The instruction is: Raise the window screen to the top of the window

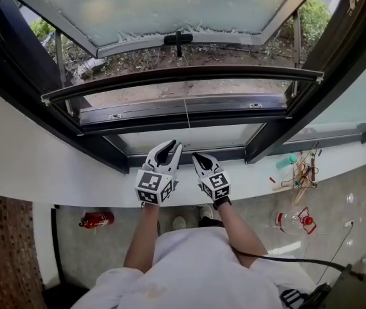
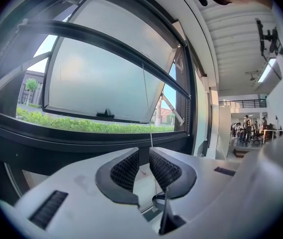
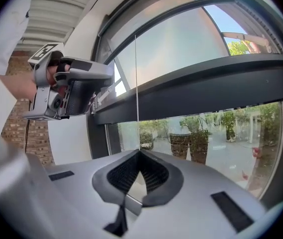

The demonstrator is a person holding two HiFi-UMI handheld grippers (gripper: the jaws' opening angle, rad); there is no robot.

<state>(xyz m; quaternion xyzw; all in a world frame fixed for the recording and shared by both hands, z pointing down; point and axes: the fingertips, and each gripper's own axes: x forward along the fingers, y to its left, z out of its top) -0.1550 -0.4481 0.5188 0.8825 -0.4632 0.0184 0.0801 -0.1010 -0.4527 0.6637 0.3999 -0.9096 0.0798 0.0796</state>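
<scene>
Right fingers [image 3: 153, 176] clamped on the pull cord [image 3: 135, 83], left fingers [image 2: 124, 171] apart around it, likely as a guide, I work the window screen [image 1: 183, 74], its rail short of the frame's [image 1: 279, 134] top.

Left gripper [image 1: 172, 148] beside right gripper [image 1: 196, 156], below the window screen [image 1: 183, 73]; its cord [image 1: 186, 118] seemingly meets the right jaws

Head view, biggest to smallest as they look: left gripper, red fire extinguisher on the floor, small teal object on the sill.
Largest: left gripper, though it is nearest the camera.
Next: red fire extinguisher.
Smallest: small teal object.
</scene>
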